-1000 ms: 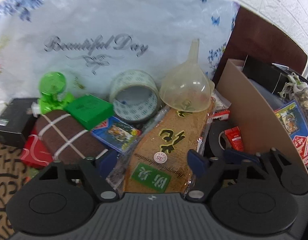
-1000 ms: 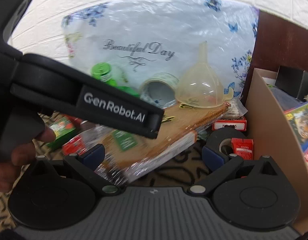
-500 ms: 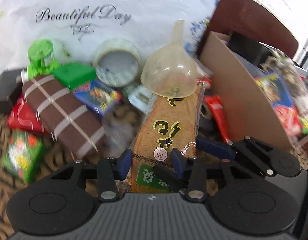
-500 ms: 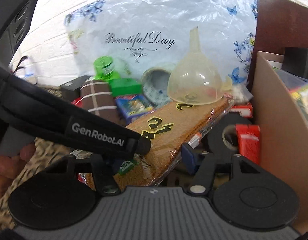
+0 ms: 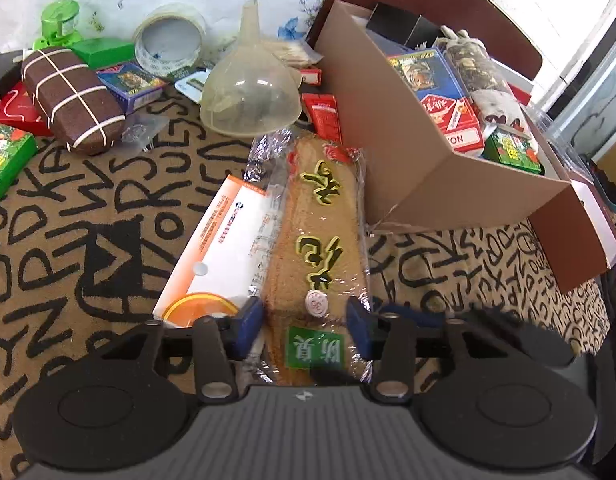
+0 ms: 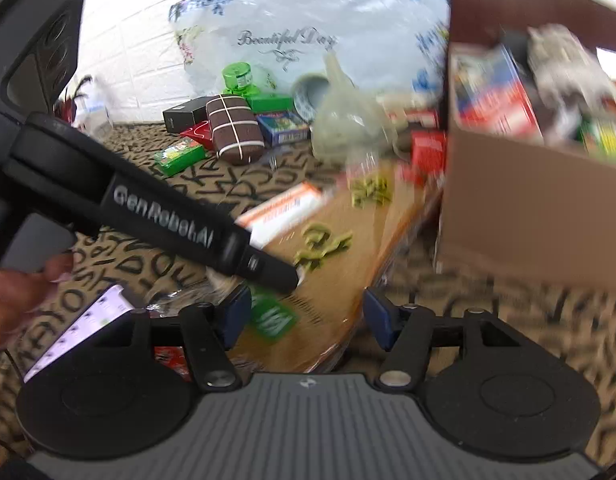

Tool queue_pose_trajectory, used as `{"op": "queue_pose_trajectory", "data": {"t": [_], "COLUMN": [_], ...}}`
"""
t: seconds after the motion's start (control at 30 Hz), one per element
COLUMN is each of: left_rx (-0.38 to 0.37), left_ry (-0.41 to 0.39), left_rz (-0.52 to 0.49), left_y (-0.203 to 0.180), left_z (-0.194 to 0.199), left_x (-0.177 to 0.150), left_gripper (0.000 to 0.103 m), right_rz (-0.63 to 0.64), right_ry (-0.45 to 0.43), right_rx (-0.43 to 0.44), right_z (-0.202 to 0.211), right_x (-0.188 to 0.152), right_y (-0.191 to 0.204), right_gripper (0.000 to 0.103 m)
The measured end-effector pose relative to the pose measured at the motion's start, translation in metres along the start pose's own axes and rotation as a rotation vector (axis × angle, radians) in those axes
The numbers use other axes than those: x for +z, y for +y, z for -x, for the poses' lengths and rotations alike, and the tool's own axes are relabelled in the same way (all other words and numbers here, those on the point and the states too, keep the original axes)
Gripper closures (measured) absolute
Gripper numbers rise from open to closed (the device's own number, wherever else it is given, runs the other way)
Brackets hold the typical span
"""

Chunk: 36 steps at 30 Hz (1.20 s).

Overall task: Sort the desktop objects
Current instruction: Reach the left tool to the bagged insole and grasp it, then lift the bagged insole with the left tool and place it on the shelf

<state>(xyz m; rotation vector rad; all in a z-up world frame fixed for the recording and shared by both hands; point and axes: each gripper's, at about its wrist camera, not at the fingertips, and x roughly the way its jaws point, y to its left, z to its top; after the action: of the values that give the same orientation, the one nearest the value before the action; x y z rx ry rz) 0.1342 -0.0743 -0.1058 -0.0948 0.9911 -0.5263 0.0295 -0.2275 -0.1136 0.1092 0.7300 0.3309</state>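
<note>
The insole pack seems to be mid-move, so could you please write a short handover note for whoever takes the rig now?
Left gripper: shut on the insole pack, held above the mat.
Right gripper: open, straddling the pack's near end.
Cardboard box, right of the pack, already holds card boxes and a pouch.
Left on the mat: funnel, tape roll, brown case, small boxes.
Next, probably: pack into the box.

Bright daylight, window glare upper right; left view sharp, right view motion-blurred; fisheye-bent edges.
</note>
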Motion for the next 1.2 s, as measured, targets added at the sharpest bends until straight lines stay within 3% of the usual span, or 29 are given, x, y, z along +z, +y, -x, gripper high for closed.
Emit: {"op": "queue_pose_trajectory", "data": {"t": [0.03,0.2,0.27,0.3,0.33,0.37,0.53,0.67,0.83,1.0,1.2], "left_rx": [0.001,0.057,0.083,0.109,0.158,0.192,0.141,0.142,0.078,-0.001,-0.066], "left_ry": [-0.003,-0.048,-0.061,-0.062,-0.067,-0.073,-0.098,-0.211,-0.373,-0.447,-0.467], "left_rz": [-0.012,-0.090,-0.130,-0.159,-0.195,-0.213,-0.076,-0.053,-0.051,-0.086,-0.079], "left_y": [-0.001,-0.014,-0.019,-0.022,-0.027,-0.028,-0.014,-0.025,-0.051,-0.088,-0.125], "left_z": [-0.001,-0.009,-0.010,-0.009,-0.008,-0.007,0.025,0.066,0.107,0.094,0.057], "left_x": [0.000,-0.003,-0.008,-0.010,-0.013,-0.016,-0.022,-0.025,-0.003,0.040,0.089], "left_gripper": [0.037,0.028,0.033,0.036,0.050,0.056,0.066,0.066,0.068,0.069,0.069], "right_rz": [-0.034,-0.102,-0.083,-0.078,-0.089,-0.097,-0.044,0.060,0.115,0.123,0.089], "right_ry": [0.013,-0.002,-0.014,-0.018,-0.017,-0.016,-0.045,-0.140,-0.319,-0.439,-0.498], "right_rx": [0.001,0.023,0.044,0.066,0.079,0.071,0.048,0.039,0.023,-0.074,-0.155], "right_z": [-0.002,-0.012,-0.017,-0.020,-0.022,-0.022,0.005,0.034,0.080,0.104,0.109], "right_x": [-0.001,-0.008,-0.008,-0.007,-0.006,-0.006,-0.002,0.007,0.030,0.063,0.099], "right_y": [-0.002,-0.012,-0.007,-0.005,-0.005,-0.003,0.005,0.026,0.030,0.000,-0.058], "right_gripper": [0.031,0.029,0.030,0.036,0.038,0.038,0.052,0.053,0.053,0.053,0.053]}}
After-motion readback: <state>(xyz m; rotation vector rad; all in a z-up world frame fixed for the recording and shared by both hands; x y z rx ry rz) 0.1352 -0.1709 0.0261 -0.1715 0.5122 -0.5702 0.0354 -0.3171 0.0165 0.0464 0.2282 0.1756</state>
